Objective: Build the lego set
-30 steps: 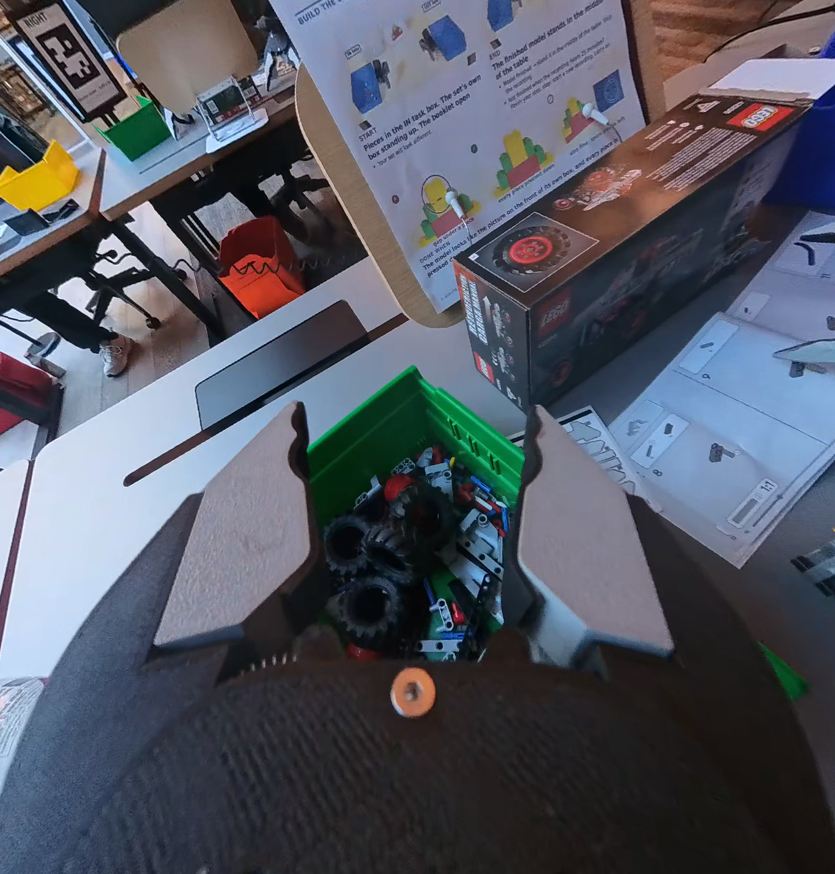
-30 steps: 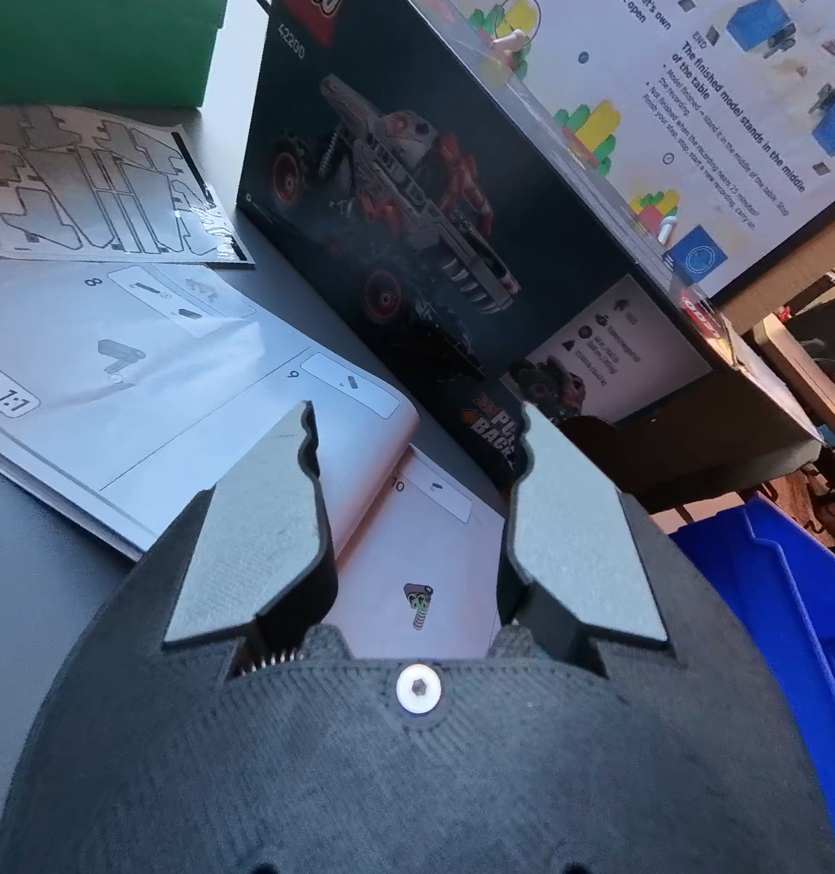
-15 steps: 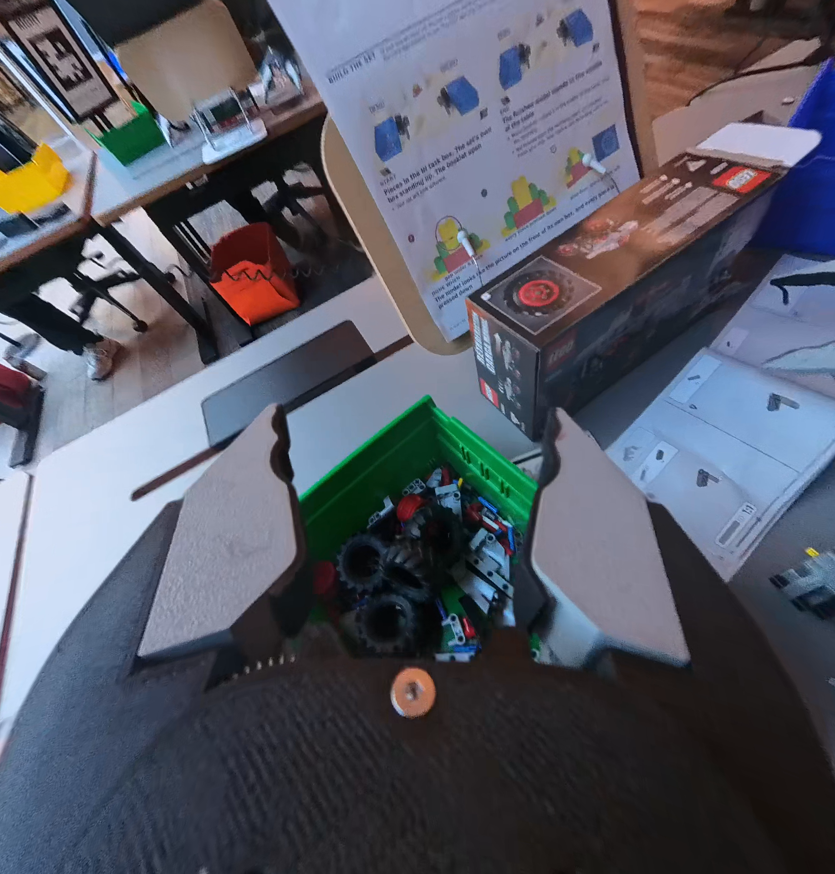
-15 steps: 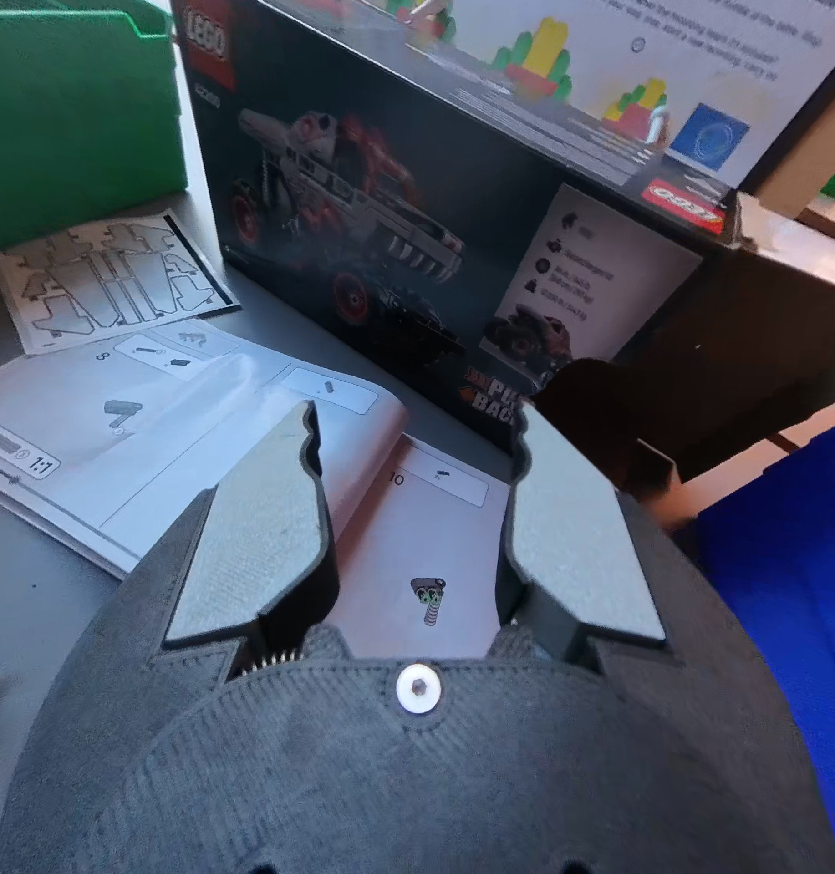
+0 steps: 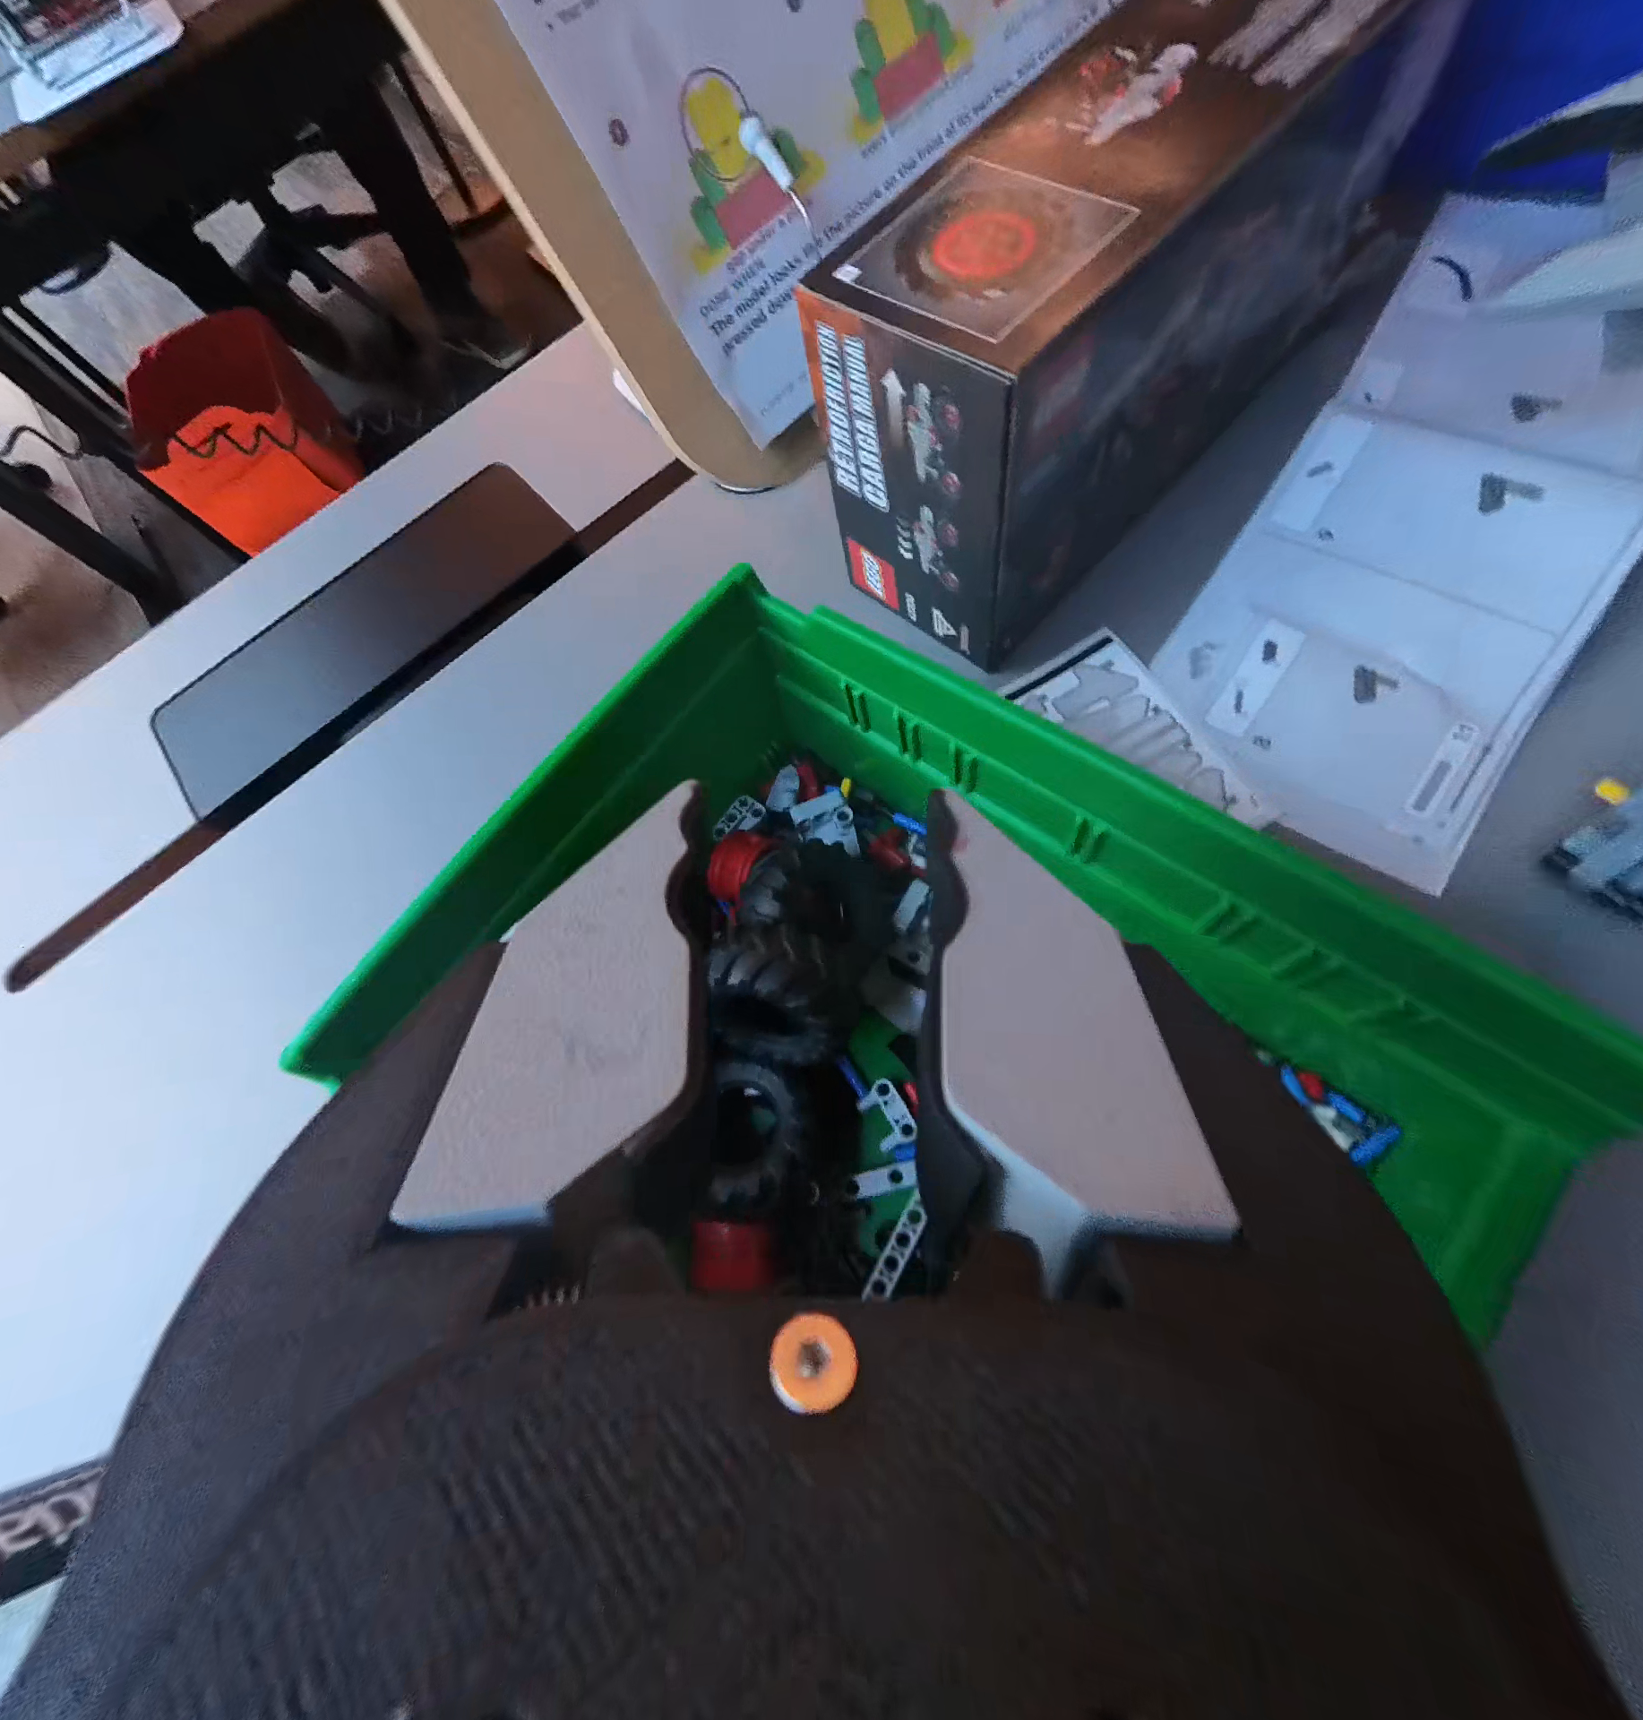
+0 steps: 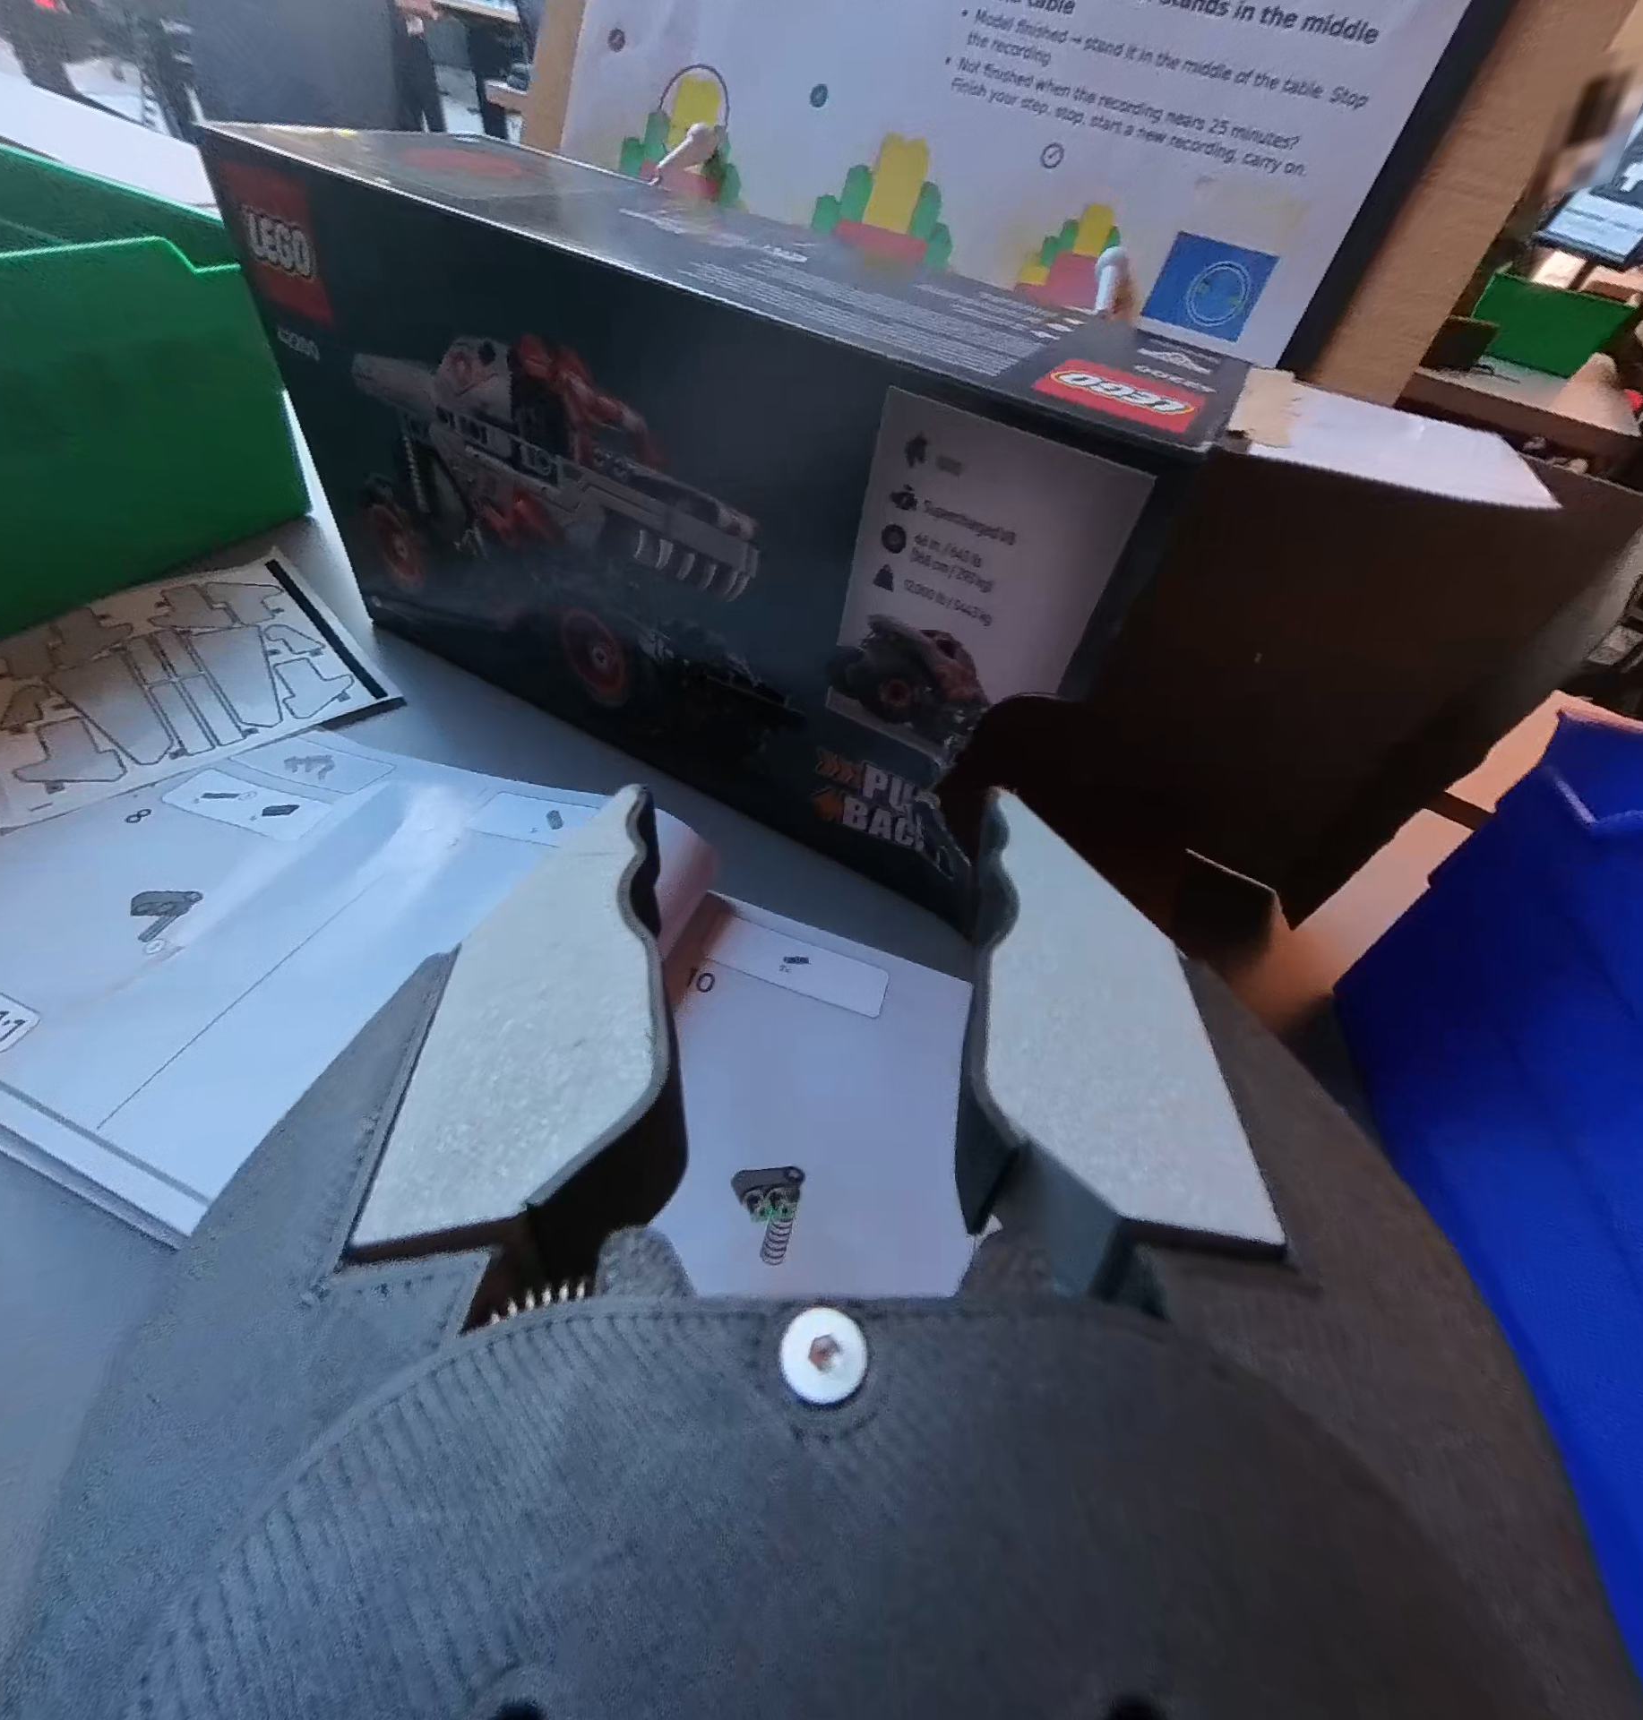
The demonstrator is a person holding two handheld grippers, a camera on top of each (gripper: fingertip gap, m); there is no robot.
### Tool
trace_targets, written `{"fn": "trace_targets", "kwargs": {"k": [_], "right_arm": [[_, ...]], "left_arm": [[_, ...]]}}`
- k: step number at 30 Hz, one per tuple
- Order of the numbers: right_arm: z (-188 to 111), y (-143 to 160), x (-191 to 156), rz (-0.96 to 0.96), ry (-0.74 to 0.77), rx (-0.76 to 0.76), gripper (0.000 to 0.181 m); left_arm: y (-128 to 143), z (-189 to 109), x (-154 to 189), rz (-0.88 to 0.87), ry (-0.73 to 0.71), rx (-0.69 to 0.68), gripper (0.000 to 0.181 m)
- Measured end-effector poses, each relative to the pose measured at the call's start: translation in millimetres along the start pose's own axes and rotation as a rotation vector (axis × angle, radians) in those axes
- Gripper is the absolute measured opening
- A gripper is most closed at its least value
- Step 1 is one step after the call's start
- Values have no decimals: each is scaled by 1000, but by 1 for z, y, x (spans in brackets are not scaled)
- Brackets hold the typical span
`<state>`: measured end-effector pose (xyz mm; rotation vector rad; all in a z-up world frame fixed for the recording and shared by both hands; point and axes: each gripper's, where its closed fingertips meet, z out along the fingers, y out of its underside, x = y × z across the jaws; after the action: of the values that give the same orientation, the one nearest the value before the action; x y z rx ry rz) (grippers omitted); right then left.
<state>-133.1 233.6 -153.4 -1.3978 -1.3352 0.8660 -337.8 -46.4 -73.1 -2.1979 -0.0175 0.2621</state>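
Observation:
A green bin [image 5: 1171, 893] holds several loose Lego parts, among them black tyres [image 5: 781, 968] and a red hub [image 5: 729, 861]. My left gripper [image 5: 813, 810] is open and empty, low over the bin with its fingertips above the parts. The open instruction booklet [image 6: 194, 940] lies on the grey table; it also shows in the left wrist view [image 5: 1413, 596]. My right gripper [image 6: 813, 819] is open and empty above the booklet's right page, facing the dark set box [image 6: 706, 484]. A small grey partly built piece [image 5: 1618, 847] lies on the table right of the bin.
The set box [image 5: 1032, 391] stands behind the bin. A sticker sheet [image 6: 166, 679] lies between bin and booklet. A blue bin [image 6: 1544, 1163] stands at the right. A poster board [image 6: 1032, 112] rises behind the box. An orange bin [image 5: 231, 437] sits on the floor. The left gripper's tips are roughly 35 cm from the right gripper's. My right gripper's tips are some 20 cm from the small grey partly built piece [image 5: 1618, 847].
My left gripper has dropped toward the green bin and its jaws have narrowed a little. My right gripper has tilted up, so more of the set box and poster shows.

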Motion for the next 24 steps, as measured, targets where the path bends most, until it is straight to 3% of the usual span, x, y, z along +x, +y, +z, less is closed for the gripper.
{"fn": "trace_targets", "kwargs": {"k": [3, 7, 11, 15, 24], "right_arm": [[3, 3, 1, 12, -7, -9, 64], [4, 2, 3, -7, 17, -5, 57], [3, 1, 2, -12, 14, 1, 55], [4, 1, 3, 3, 10, 4, 53], [5, 3, 2, 0, -1, -6, 52]], "left_arm": [[14, -14, -5, 86, -39, -32, 45], [42, -36, -56, 85, -194, -64, 24], [54, -21, -68, -83, -62, 20, 27], [64, -12, -90, -71, -168, 21, 30], [61, -4, -62, -56, -72, 59, 26]]}}
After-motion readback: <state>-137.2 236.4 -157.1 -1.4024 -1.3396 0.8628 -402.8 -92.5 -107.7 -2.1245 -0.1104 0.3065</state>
